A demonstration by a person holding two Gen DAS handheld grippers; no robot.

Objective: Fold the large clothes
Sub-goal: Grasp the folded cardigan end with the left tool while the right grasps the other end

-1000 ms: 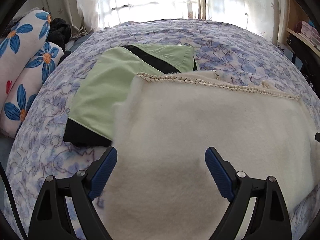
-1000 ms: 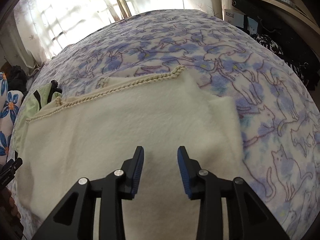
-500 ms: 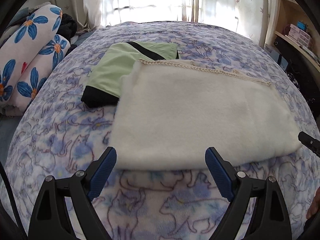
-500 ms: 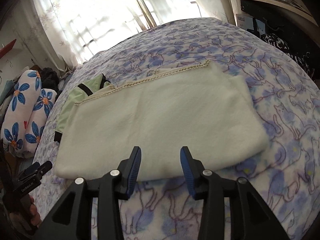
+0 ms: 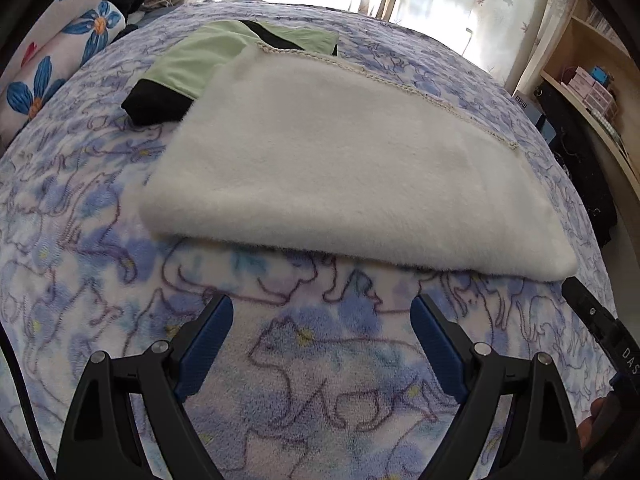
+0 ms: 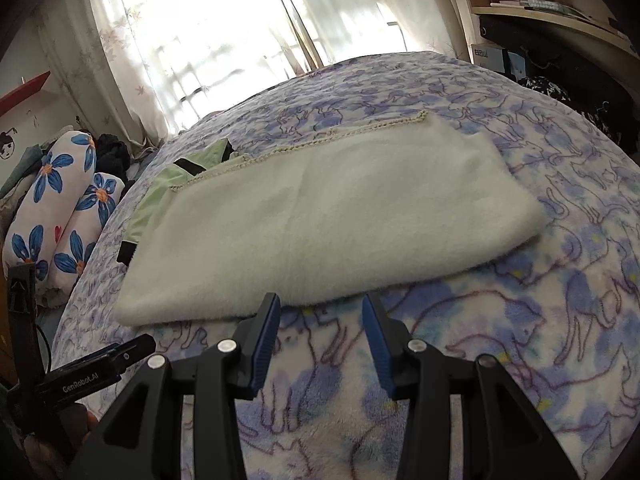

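A folded cream fleece garment (image 5: 352, 160) with a braided trim edge lies flat on the bed; it also shows in the right wrist view (image 6: 328, 216). It partly overlaps a folded light-green and black garment (image 5: 192, 64), seen too in the right wrist view (image 6: 156, 204). My left gripper (image 5: 322, 320) is wide open and empty, held back from the cream garment's near edge. My right gripper (image 6: 320, 316) is open and empty, just short of the near folded edge.
The bed has a blue-and-white cat-print fleece cover (image 5: 320, 360). Flower-print pillows (image 6: 60, 208) lie at the left. Curtains and a bright window (image 6: 224, 28) are behind the bed. Wooden shelves with boxes (image 6: 532, 4) stand at the right.
Both grippers have pulled back from over the cream garment toward me and risen. The whole folded garment now lies in view ahead of the fingers. Both stay open.
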